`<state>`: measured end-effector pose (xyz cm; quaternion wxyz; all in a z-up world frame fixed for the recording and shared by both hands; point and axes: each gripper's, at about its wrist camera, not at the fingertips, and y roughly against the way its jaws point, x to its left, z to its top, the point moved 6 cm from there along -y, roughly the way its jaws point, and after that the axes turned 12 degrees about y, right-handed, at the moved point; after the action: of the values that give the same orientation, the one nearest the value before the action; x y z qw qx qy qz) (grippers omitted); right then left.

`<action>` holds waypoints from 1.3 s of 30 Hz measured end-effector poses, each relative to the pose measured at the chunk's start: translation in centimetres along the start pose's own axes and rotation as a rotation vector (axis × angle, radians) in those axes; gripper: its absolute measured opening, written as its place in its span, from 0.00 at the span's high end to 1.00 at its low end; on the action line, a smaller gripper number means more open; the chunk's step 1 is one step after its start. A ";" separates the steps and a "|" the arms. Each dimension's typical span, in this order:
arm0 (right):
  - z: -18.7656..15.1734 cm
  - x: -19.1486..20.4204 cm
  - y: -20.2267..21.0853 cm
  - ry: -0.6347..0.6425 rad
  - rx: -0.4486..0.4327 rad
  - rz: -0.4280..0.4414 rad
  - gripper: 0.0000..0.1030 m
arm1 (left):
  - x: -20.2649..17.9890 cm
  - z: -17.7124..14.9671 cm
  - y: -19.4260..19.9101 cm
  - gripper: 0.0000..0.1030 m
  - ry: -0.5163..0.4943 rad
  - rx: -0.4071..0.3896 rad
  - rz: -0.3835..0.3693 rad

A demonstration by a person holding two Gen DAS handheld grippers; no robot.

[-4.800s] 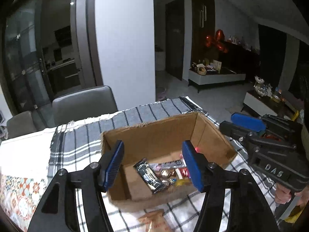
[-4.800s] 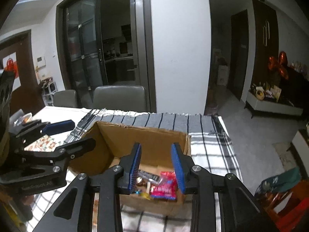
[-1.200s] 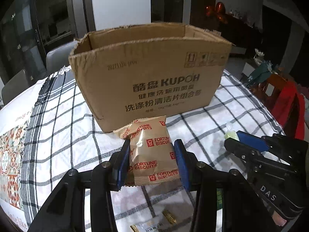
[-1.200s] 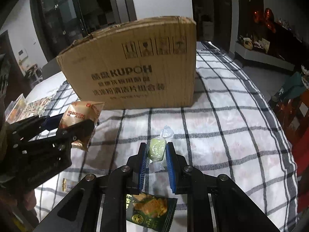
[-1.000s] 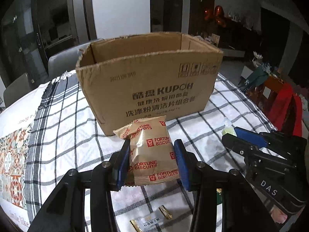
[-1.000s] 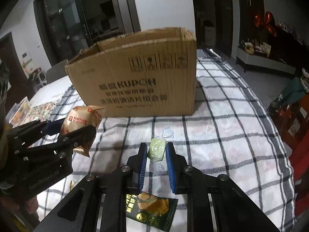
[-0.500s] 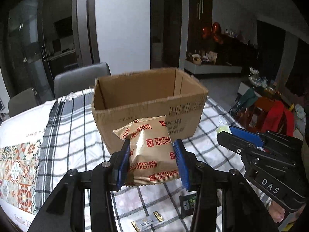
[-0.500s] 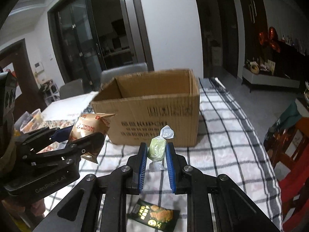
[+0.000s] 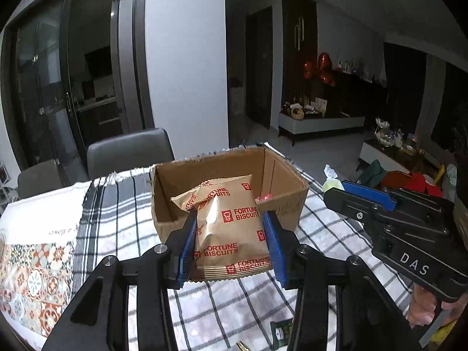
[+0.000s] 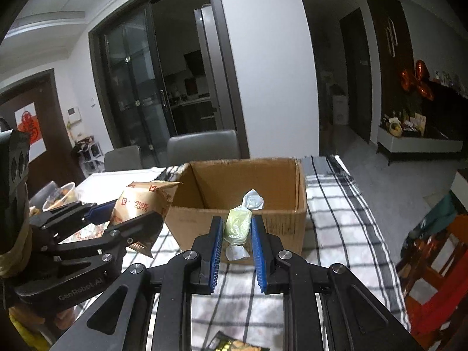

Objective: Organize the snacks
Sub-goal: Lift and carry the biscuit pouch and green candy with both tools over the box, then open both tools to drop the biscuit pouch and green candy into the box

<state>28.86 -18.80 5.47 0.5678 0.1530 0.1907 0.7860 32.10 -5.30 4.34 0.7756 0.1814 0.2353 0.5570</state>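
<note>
Now both grippers have risen from the checked table: the left gripper clamps the tan Fortune Biscuits packet, the right gripper pinches the pale-green wrapped candy, both poised before the open brown cardboard box, ready for dropping in.

Tan biscuit packet with red lettering; pale green candy in clear wrapper; plain brown cardboard box; white tablecloth checked in black; blue finger pads; multicoloured tile pattern on left mat.
</note>
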 end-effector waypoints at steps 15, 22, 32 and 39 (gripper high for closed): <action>3.9 -1.7 -3.4 0.060 0.002 -0.009 0.80 | 1.4 4.1 -3.5 0.58 0.010 -0.007 0.013; 5.1 -2.2 -6.3 0.088 0.023 0.003 0.80 | 2.2 5.2 -6.2 0.57 0.018 0.019 0.003; 5.1 -3.6 -11.5 0.105 0.098 -0.016 0.73 | 3.6 5.9 -11.8 0.49 0.059 0.112 -0.004; 3.7 -3.6 -10.7 0.090 0.104 -0.028 0.59 | 3.4 4.5 -9.9 0.39 0.005 0.076 0.028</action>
<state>40.53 -18.74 3.57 0.5607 0.1442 0.2587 0.7732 43.28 -5.28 2.12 0.7596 0.2127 0.2557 0.5589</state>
